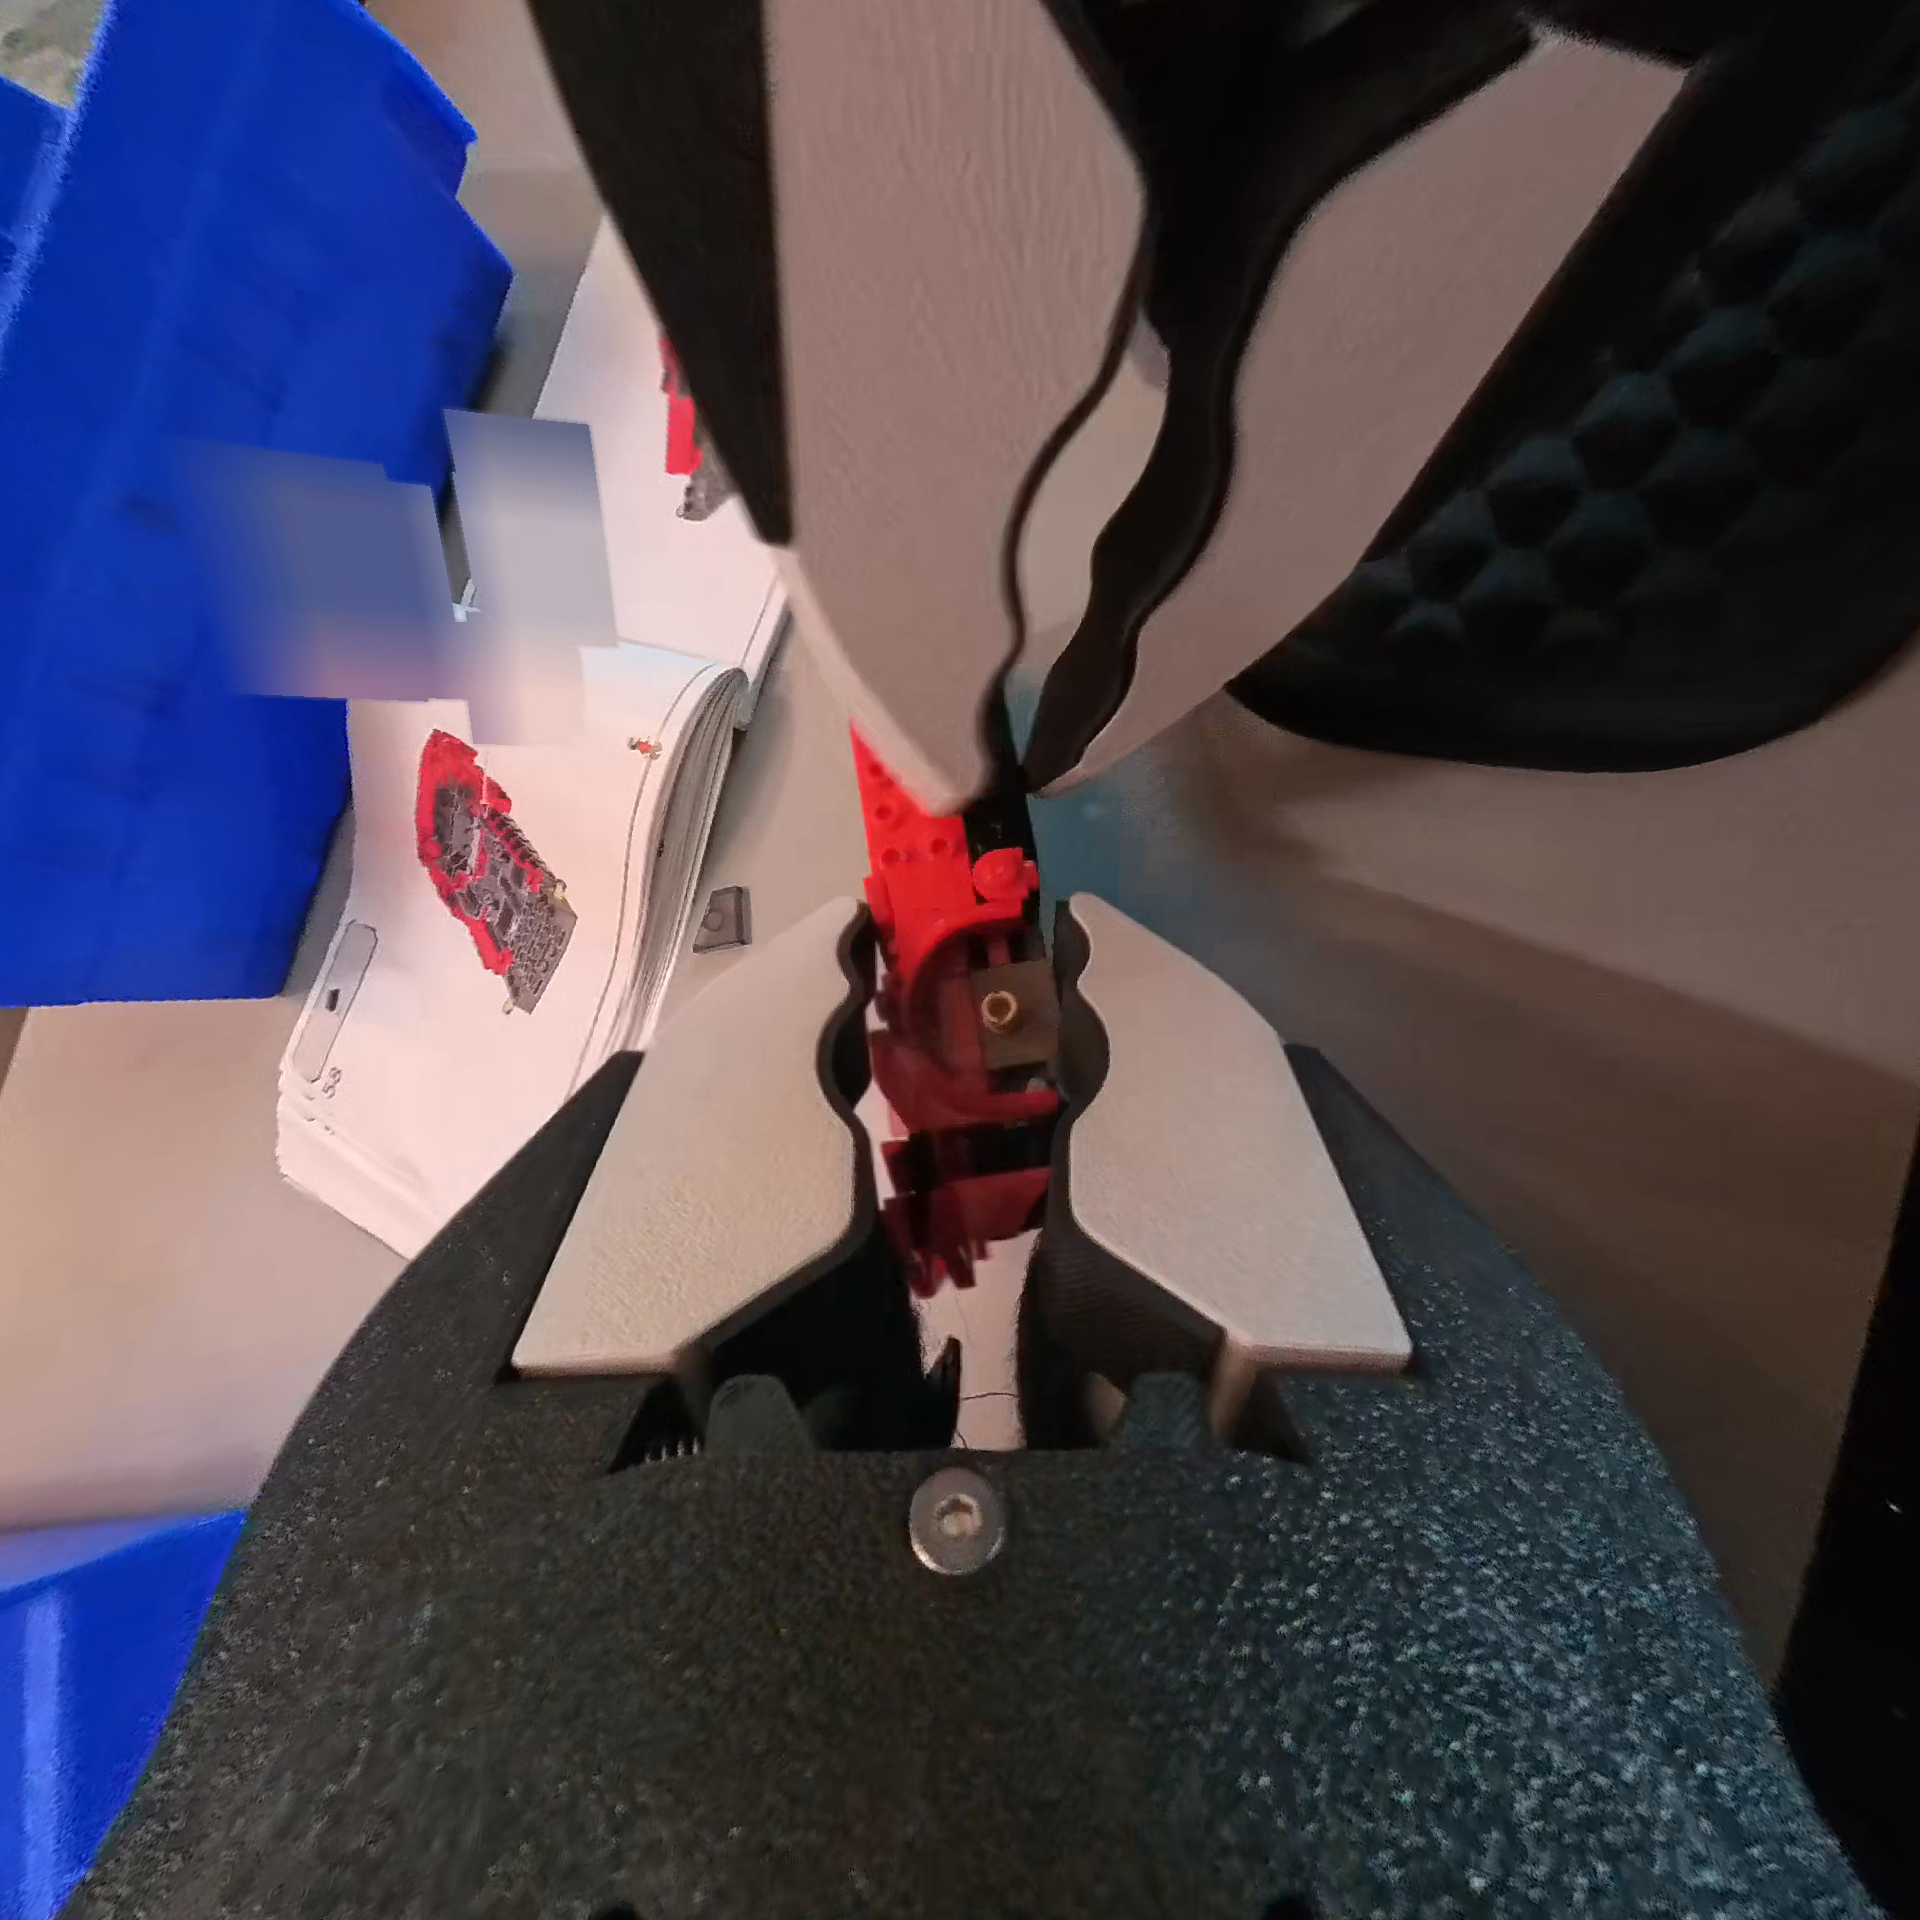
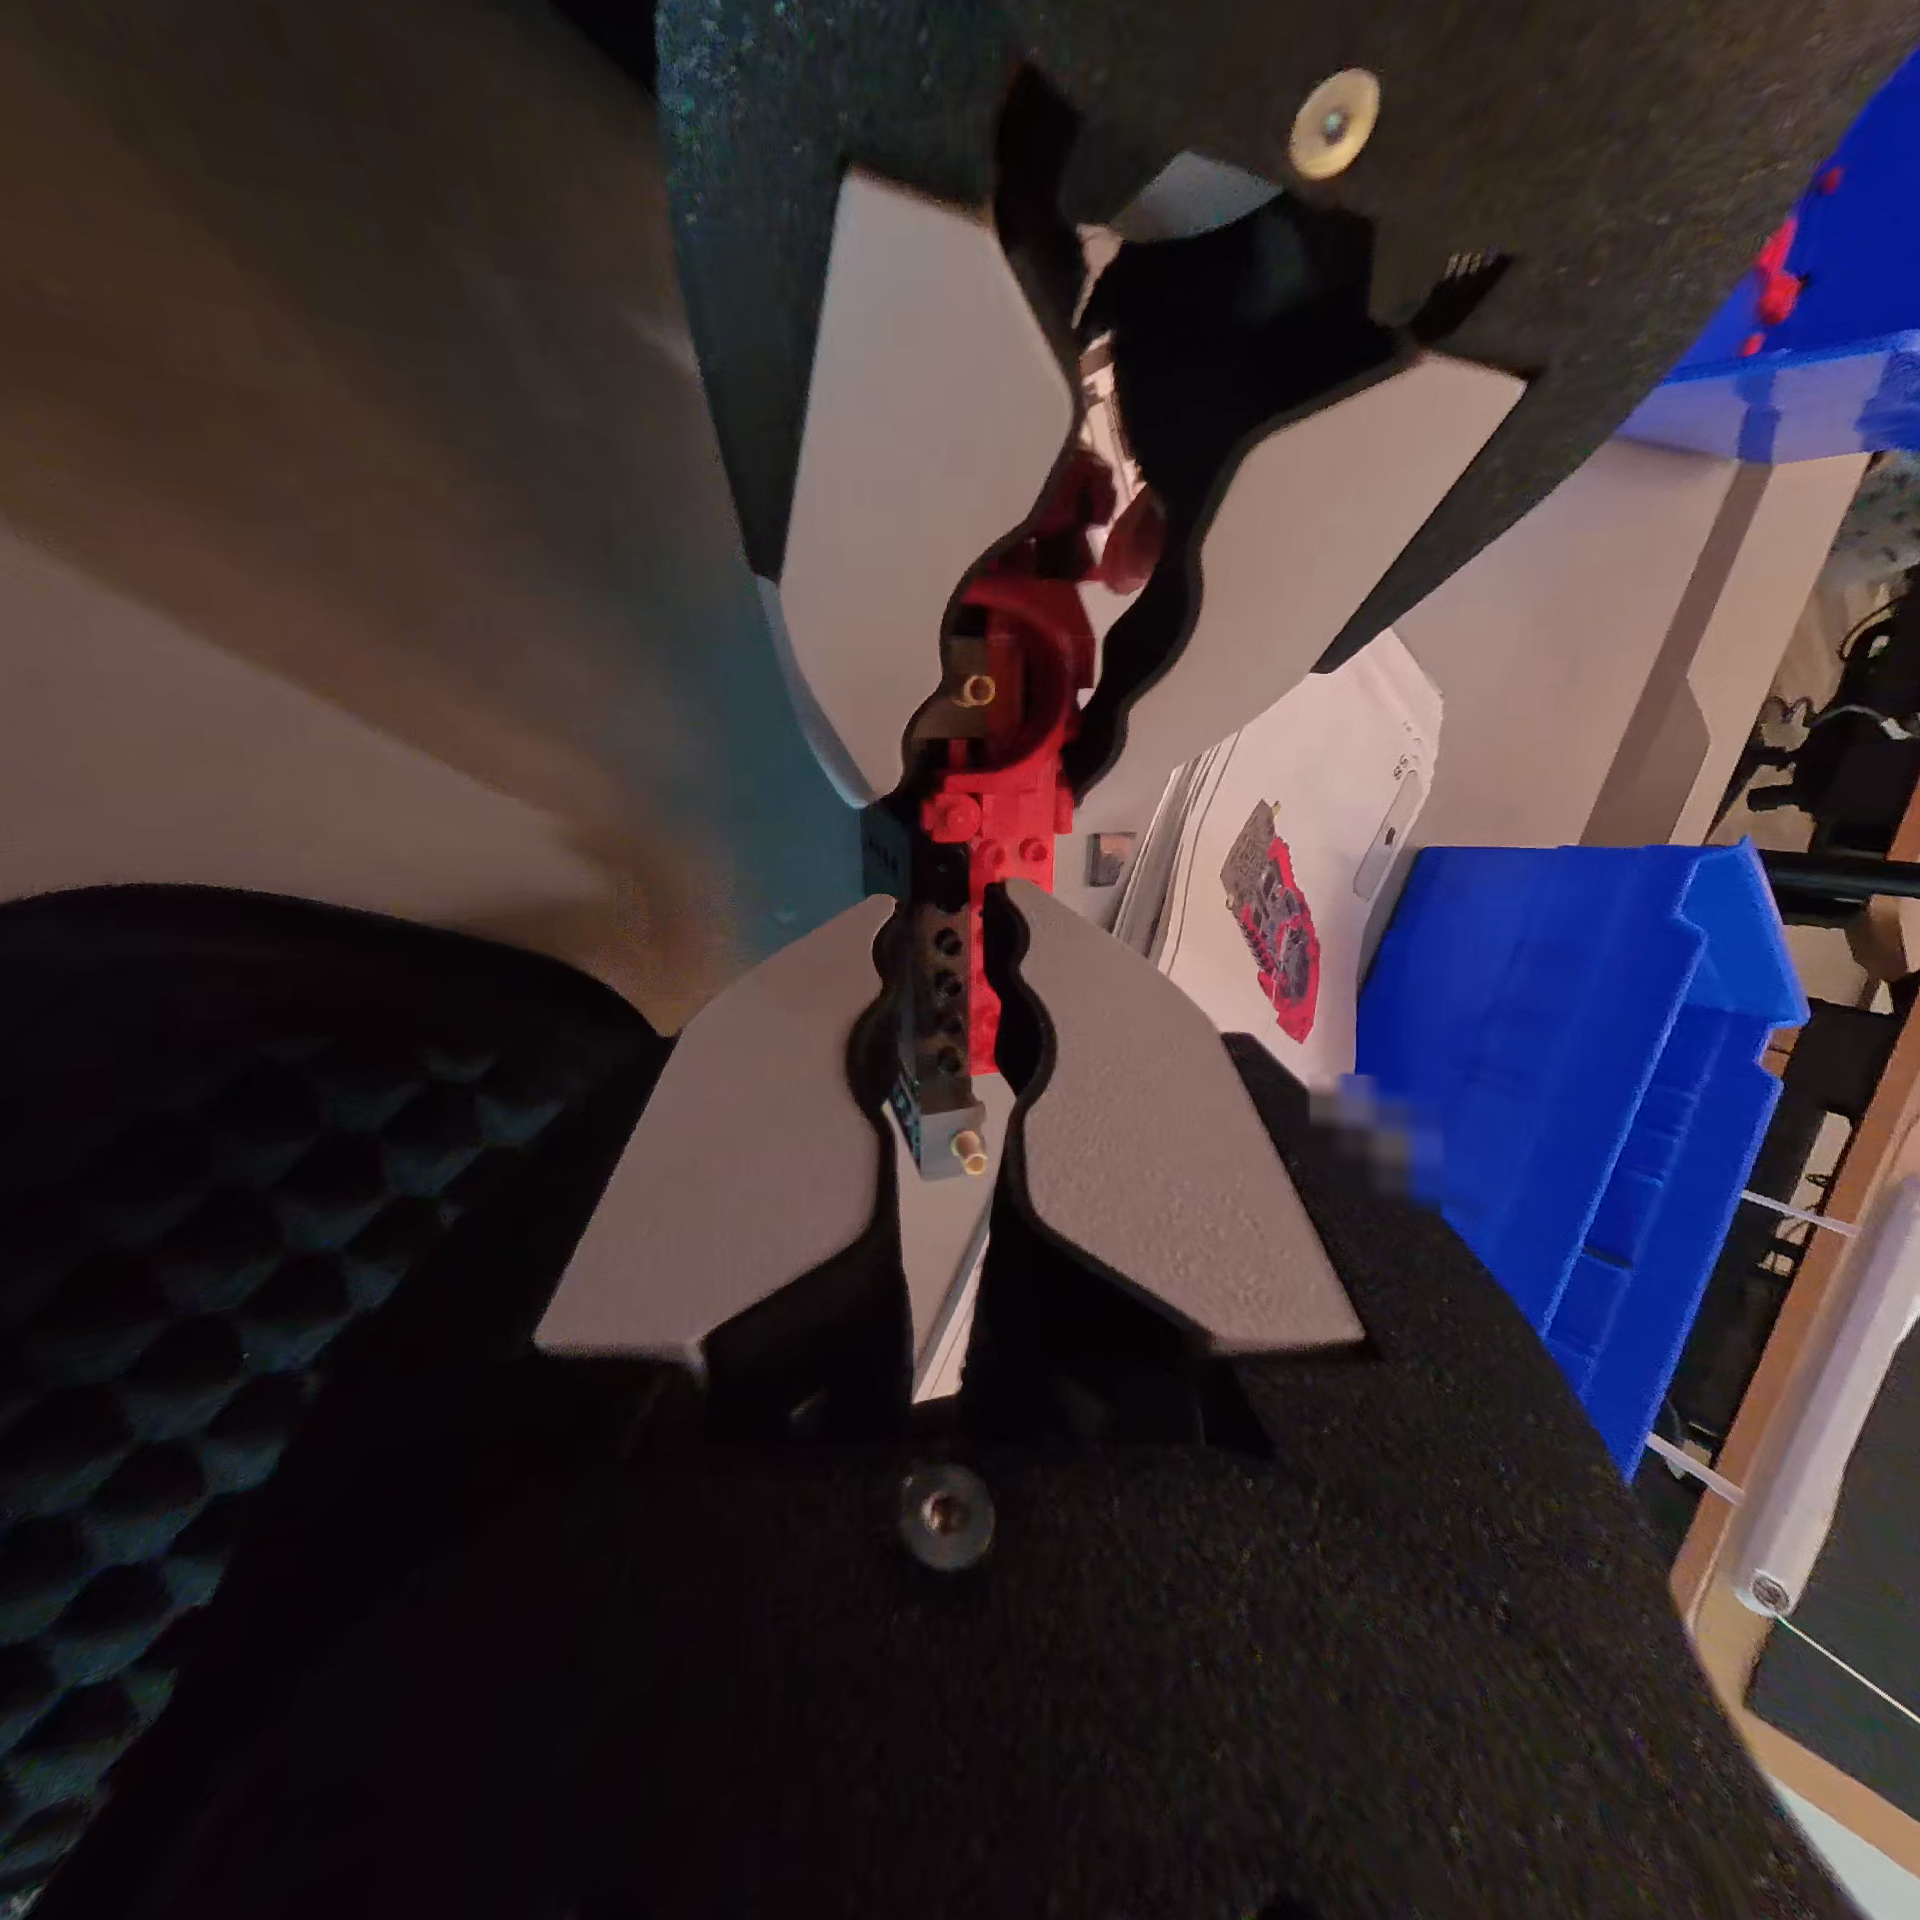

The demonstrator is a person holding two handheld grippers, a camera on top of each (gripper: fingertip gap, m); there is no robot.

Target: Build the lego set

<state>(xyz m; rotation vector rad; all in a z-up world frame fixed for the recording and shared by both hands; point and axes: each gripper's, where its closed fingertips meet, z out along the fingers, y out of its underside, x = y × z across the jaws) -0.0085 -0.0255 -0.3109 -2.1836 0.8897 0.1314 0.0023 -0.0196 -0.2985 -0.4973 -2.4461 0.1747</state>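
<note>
Both clamped at once: the left hand-held gripper (image 1: 961, 1023) pinched the red-and-black lego build (image 1: 971, 997) at one end, the right hand-held gripper (image 2: 940, 997) gripped its other, aloft beside the open instruction booklet (image 1: 499, 935).

My grey-and-black left gripper (image 1: 961, 935) holds a red-and-black lego model (image 1: 961, 1029); blue bins (image 1: 208, 520) flank the white booklet (image 1: 499, 935).

opposed close wrist views, shared lego assembly (image 1: 961, 997)
</note>
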